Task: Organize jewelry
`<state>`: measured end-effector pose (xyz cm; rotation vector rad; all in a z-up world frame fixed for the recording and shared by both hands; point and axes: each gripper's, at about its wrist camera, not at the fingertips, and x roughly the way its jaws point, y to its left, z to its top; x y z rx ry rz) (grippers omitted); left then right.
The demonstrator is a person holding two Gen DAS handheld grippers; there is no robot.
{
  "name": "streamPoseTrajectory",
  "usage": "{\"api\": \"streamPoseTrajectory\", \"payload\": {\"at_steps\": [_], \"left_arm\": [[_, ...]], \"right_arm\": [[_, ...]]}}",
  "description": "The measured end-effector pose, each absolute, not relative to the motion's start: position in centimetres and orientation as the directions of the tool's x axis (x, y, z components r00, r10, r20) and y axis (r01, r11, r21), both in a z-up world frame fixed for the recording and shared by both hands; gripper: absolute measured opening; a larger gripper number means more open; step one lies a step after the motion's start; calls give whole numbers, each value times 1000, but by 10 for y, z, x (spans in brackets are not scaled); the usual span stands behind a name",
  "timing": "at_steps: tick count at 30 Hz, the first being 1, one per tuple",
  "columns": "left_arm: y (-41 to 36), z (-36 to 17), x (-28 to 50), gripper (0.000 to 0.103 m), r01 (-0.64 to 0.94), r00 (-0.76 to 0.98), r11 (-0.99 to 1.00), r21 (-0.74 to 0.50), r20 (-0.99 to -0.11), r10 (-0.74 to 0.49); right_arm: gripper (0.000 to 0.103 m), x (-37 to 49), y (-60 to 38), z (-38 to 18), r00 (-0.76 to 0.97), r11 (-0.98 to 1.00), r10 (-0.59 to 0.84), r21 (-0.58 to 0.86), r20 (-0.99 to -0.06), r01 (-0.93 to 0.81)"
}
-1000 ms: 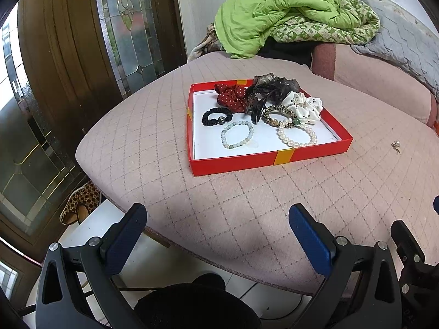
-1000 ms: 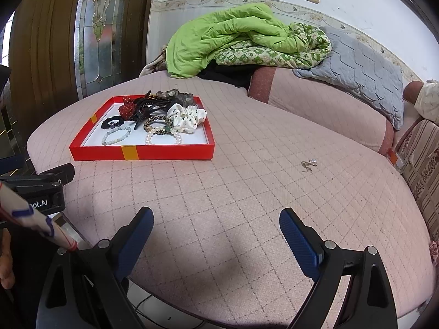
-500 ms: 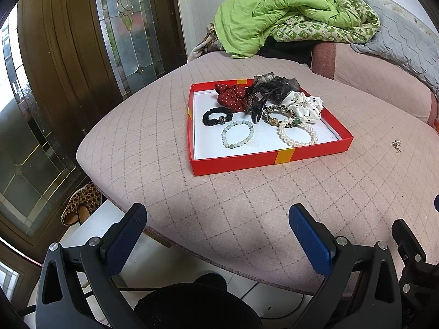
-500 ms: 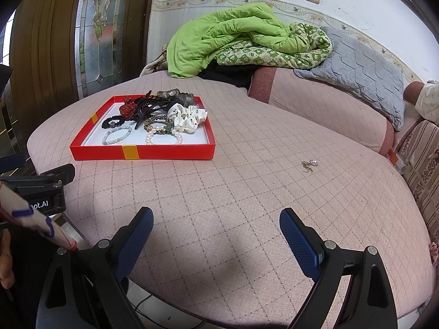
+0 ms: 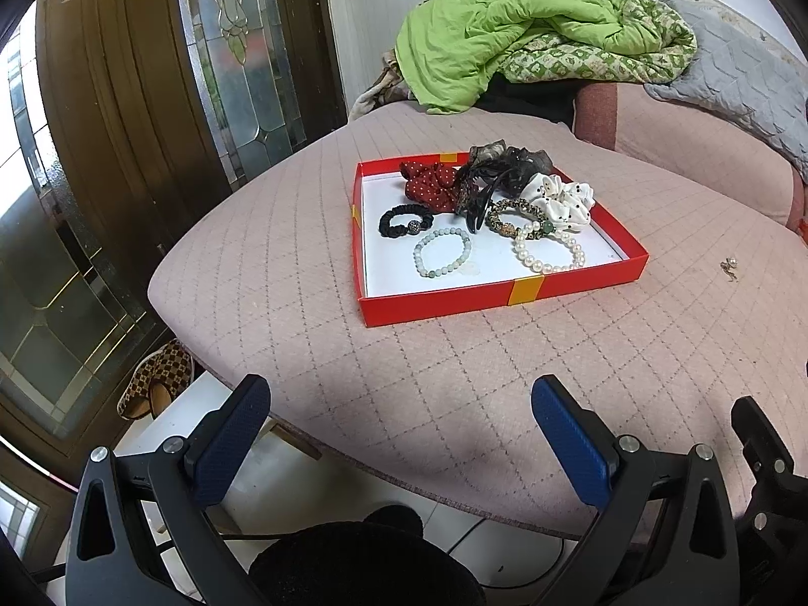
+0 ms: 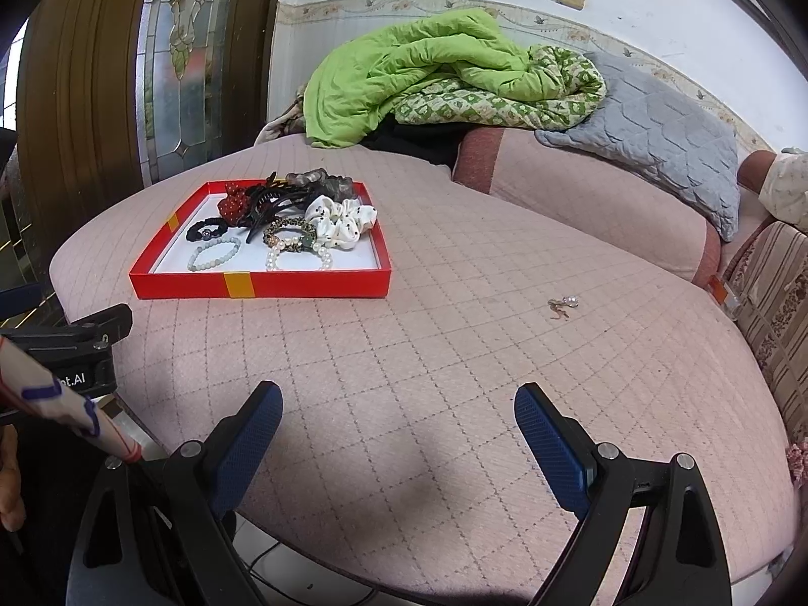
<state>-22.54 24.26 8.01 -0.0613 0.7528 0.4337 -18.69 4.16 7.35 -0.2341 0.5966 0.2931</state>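
Nearest the cameras, the left gripper [image 5: 399,421] hangs over the near edge of the pink quilted bed [image 5: 454,379], its blue-padded fingers [image 5: 230,437] spread wide with nothing between them. The right gripper [image 6: 396,429] is likewise low over the bed's near part, its blue-padded fingers [image 6: 550,447] spread apart and holding nothing.

Farther in, a shallow red cardboard tray with a white floor [image 5: 444,310] sits on the bed, to the left in the right wrist view. Inside it, toward the front, lie a pale green bead bracelet [image 5: 442,252] and a white pearl bracelet [image 5: 550,252]; behind them are a black hair tie [image 5: 404,220], a brown patterned bead bracelet [image 5: 510,217], a white dotted scrunchie [image 5: 558,199], a red dotted scrunchie [image 5: 429,187] and a black claw clip [image 5: 480,192], the last few overlapping.

Well apart from the tray, to its right on the bare bed, lies a small pearl earring [image 6: 563,304].

At the far side, a crumpled green quilt [image 6: 429,70] and a grey quilted pillow [image 6: 656,136] rest against the wall.
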Motion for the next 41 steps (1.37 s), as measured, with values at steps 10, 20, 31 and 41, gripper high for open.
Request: {"api": "streamPoseTrajectory", "payload": {"at_steps": [10,20,31,41], "left_arm": [[245,91,-242,103,-427,657,899,95,-650,381],[230,128,-235,103,-387,695,899,207,-575,432],[181,168,-205,103,-321,745,925,202,-549,378],[82,91,-108,103,-11,684,986,169,-718,131]], "right_arm": [[96,-207,40,89,825,932,193,-164,-531,-324],[96,-219,8,103,831,960,174,-99,-528,-263],[96,-236,-50,127,860,986,124,-38,-496,-164],[101,-160,-106,104,822,998,47,-6,-567,-62]]}}
